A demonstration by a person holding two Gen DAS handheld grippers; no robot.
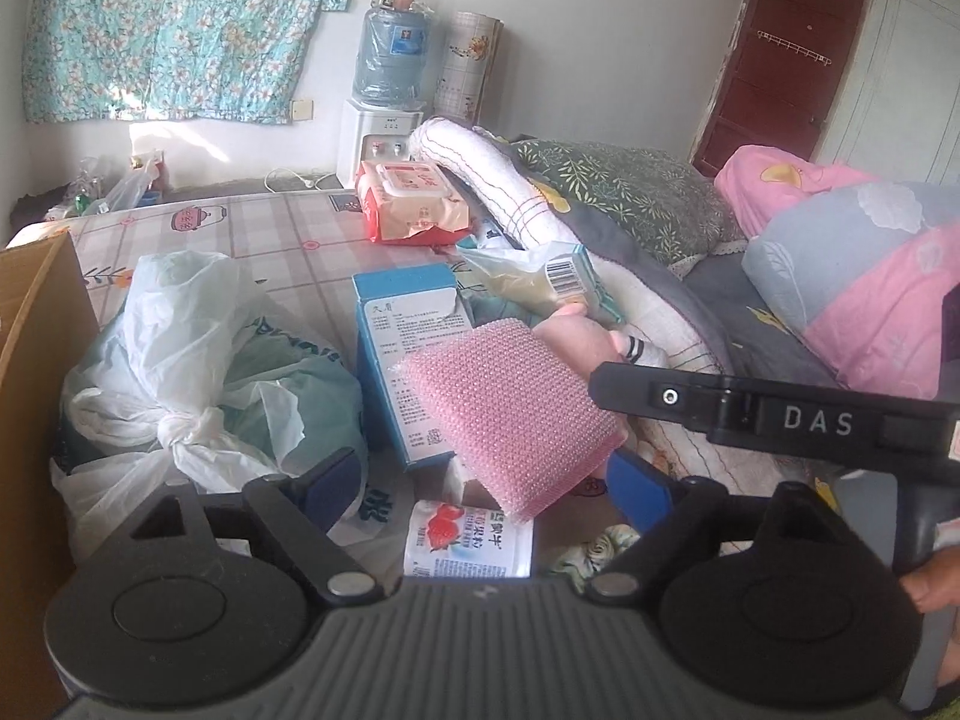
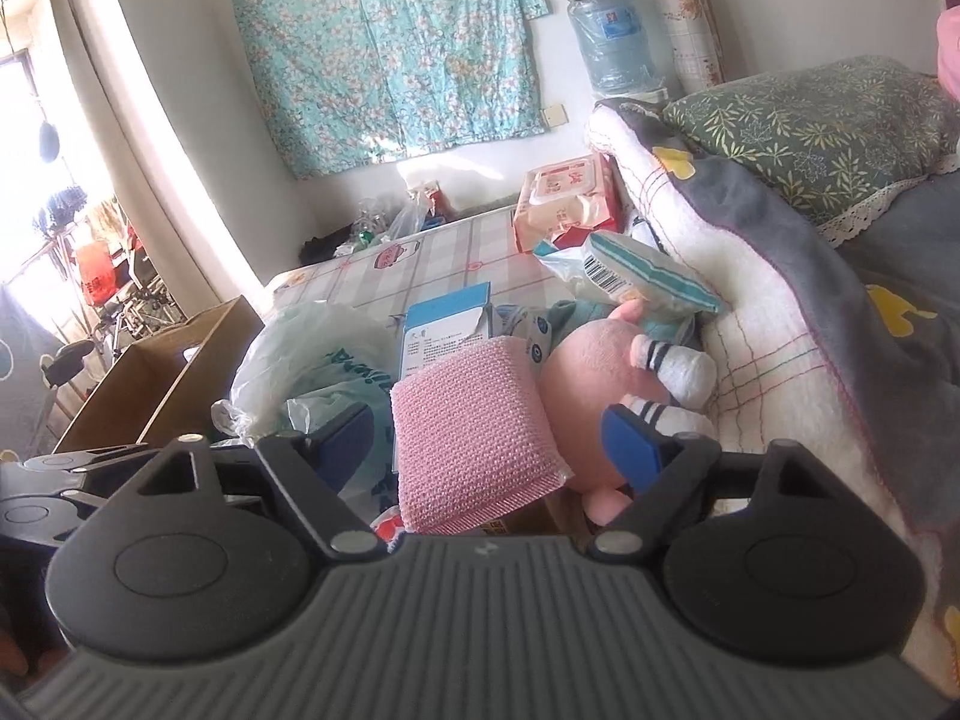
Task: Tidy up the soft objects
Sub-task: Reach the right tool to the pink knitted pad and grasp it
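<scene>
A pink mesh sponge (image 1: 510,414) (image 2: 474,438) leans on a blue carton (image 1: 402,324) (image 2: 447,324) amid clutter on the bed. Right of it lies a pink plush toy (image 1: 588,336) (image 2: 588,384) with striped socks. My left gripper (image 1: 486,489) is open; the sponge's lower end sits between its blue pads and its left pad stands apart from it. My right gripper (image 2: 489,447) is open too, straddling the sponge with the plush against its right side. In the left wrist view the right gripper's black body (image 1: 780,420) reaches in from the right.
A knotted white plastic bag (image 1: 180,348) (image 2: 312,348) and an open cardboard box (image 1: 36,330) (image 2: 156,372) sit left. A strawberry-label bottle (image 1: 468,540) lies under the sponge. Behind are a wet-wipes pack (image 1: 414,204) (image 2: 564,198), a barcoded packet (image 1: 540,276) (image 2: 636,276) and a rolled blanket (image 2: 750,312).
</scene>
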